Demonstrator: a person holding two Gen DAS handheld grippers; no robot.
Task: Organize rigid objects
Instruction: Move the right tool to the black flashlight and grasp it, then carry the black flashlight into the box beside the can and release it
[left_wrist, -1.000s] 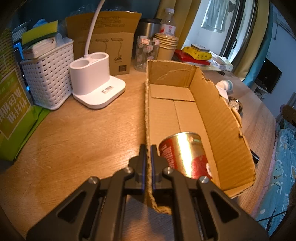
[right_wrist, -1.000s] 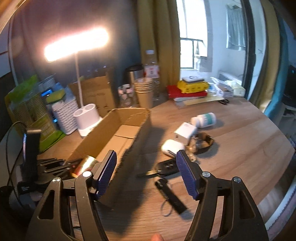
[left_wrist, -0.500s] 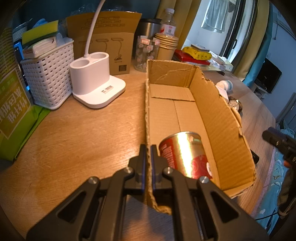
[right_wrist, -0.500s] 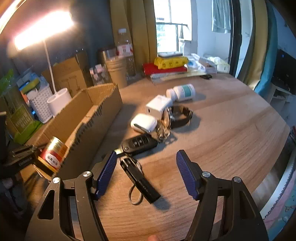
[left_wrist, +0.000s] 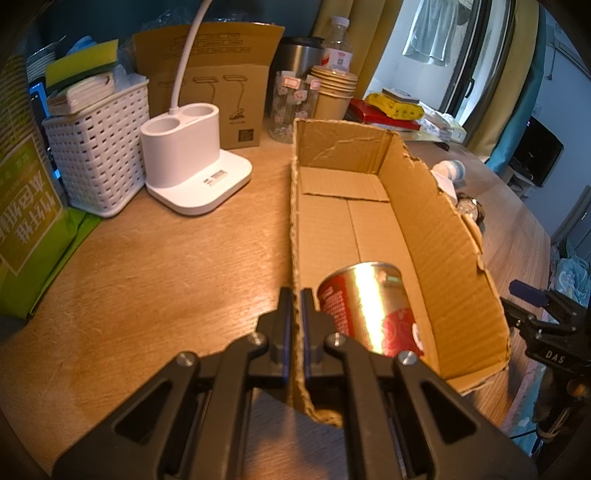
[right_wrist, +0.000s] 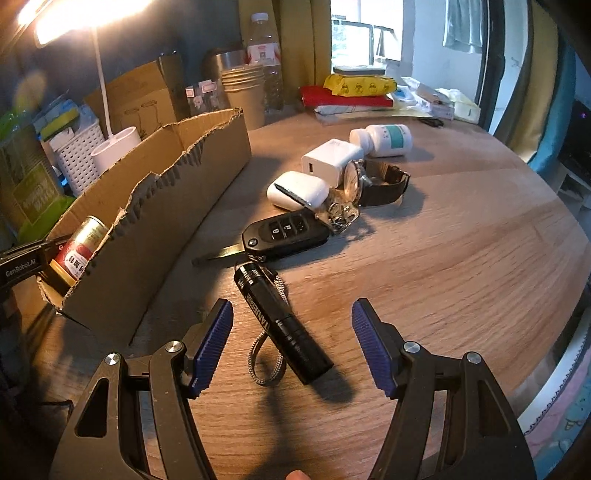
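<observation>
My left gripper (left_wrist: 295, 295) is shut on the near left wall of the open cardboard box (left_wrist: 436, 221). A red and gold can (left_wrist: 369, 306) lies inside the box at its near end. My right gripper (right_wrist: 292, 308) hangs open just above a black flashlight (right_wrist: 273, 314) with a grey wrist cord, which lies between the blue pads without touching them. Beyond it lie a black car key (right_wrist: 284, 232), a white earbuds case (right_wrist: 297, 188), a white charger (right_wrist: 332, 157), a wristwatch (right_wrist: 376, 181) and a white pill bottle (right_wrist: 384, 138).
Left of the box stand a white lamp base (left_wrist: 192, 158), a white woven basket (left_wrist: 99, 147) and a green bag (left_wrist: 26, 221). Paper cups (left_wrist: 332, 92), a bottle and stacked packets line the back. The round table's edge (right_wrist: 554, 332) curves close on the right.
My right gripper has come down and tilted toward the flashlight, which now lies between its open fingers. The left gripper and the box have not moved.
</observation>
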